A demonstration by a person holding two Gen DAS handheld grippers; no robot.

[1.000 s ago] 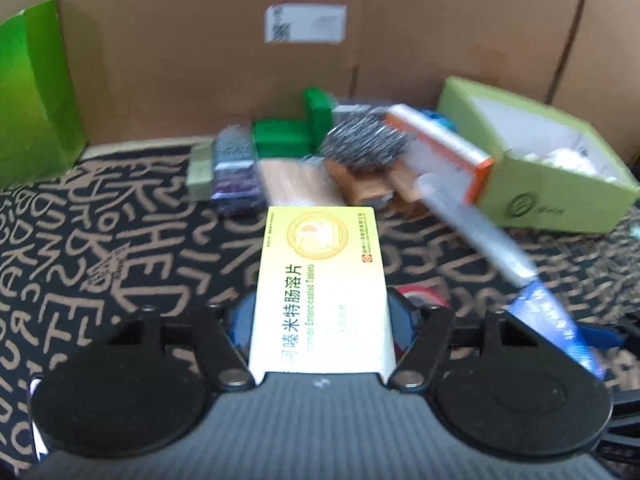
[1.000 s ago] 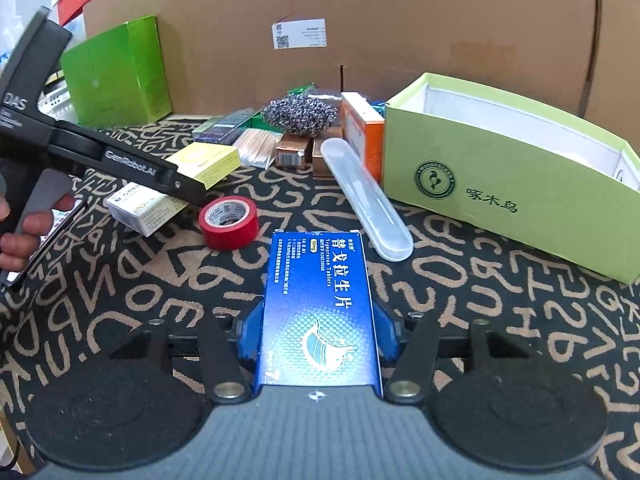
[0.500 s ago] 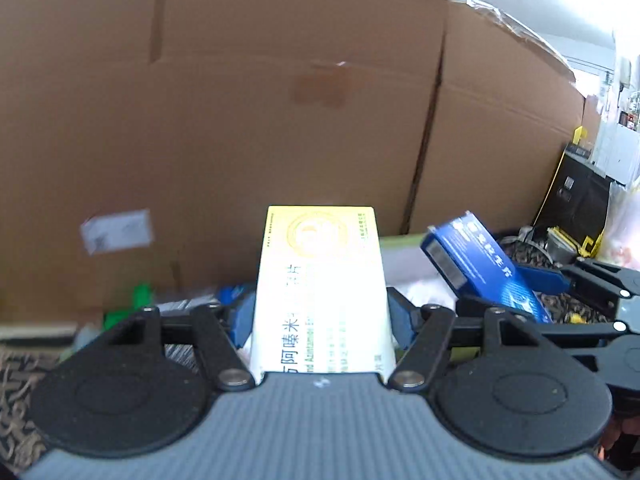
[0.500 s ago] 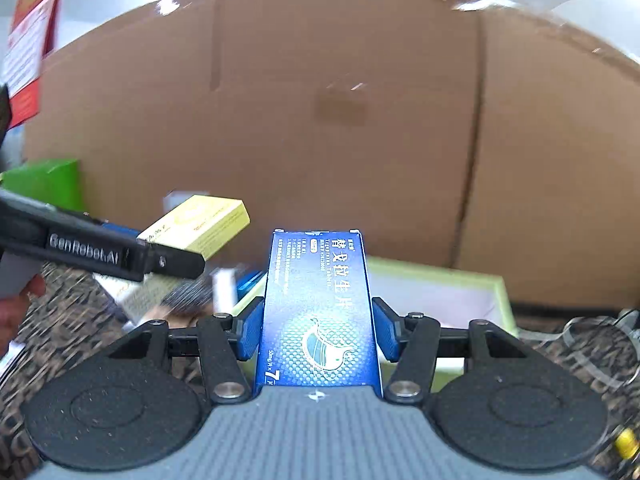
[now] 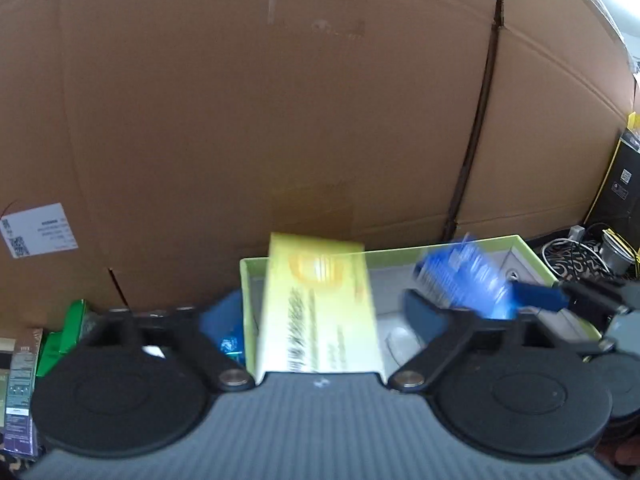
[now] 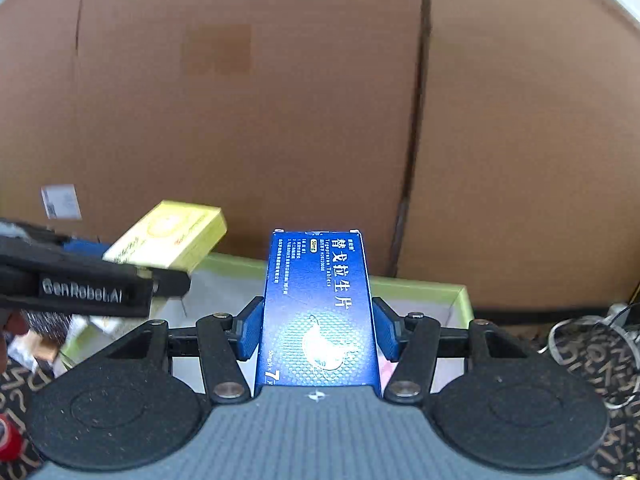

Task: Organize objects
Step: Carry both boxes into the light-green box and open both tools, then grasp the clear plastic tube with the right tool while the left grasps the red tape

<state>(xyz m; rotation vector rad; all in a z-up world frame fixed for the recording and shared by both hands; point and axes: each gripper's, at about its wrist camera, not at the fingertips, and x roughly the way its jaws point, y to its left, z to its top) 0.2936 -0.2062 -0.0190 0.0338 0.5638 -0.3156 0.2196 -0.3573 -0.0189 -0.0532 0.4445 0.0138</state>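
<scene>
A yellow medicine box (image 5: 320, 308) lies blurred and slightly tilted between the jaws of my left gripper (image 5: 322, 314). The jaws are opening, and a gap shows on each side of the box, so the pads do not press it. It hangs over the open light green box (image 5: 440, 250). My right gripper (image 6: 318, 320) is shut on a blue medicine box (image 6: 320, 304), held lengthwise above the same light green box (image 6: 416, 284). The right wrist view shows the yellow box (image 6: 172, 236) at the tip of the left gripper (image 6: 92, 284). The blue box (image 5: 460, 280) appears at the right of the left wrist view.
A tall cardboard wall (image 5: 280, 120) stands close behind the light green box. Green packets and small boxes (image 5: 64, 340) lie at the left on the patterned cloth. A red tape roll (image 6: 8, 436) sits at the lower left. Cables (image 6: 592, 344) lie at the right.
Both grippers rose from the table and moved over the light green box. The left jaws have spread off the yellow box, which now looks blurred and tilted. The right grip is unchanged.
</scene>
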